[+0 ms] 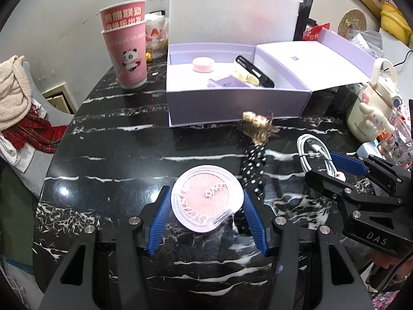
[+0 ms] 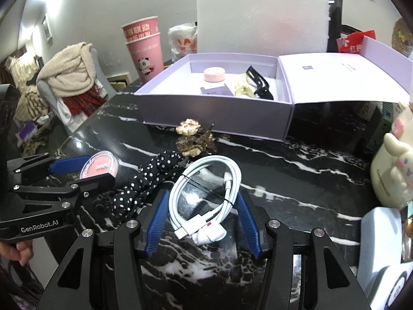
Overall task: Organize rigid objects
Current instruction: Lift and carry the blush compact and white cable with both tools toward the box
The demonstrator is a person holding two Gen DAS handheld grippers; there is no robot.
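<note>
My left gripper point(image 1: 206, 193) has its blue pads against both sides of a round pink blush compact point(image 1: 207, 201) on the black marble table point(image 1: 116, 155); it also shows in the right wrist view point(image 2: 99, 169). My right gripper point(image 2: 204, 196) straddles a coiled white cable point(image 2: 206, 193), pads touching its sides; the cable also shows in the left wrist view point(image 1: 315, 155). An open lilac box point(image 1: 232, 95) behind holds a pink jar point(image 1: 203, 64), black glasses point(image 1: 254, 71), a cream clip and a lilac card.
A black polka-dot hair tie point(image 1: 254, 173) and a gold flower hair clip point(image 1: 258, 126) lie between the grippers and the box. Stacked pink paper cups point(image 1: 129, 49) stand back left. A cream character bottle point(image 1: 371, 108) stands right. A chair with clothes point(image 2: 69, 85) is left.
</note>
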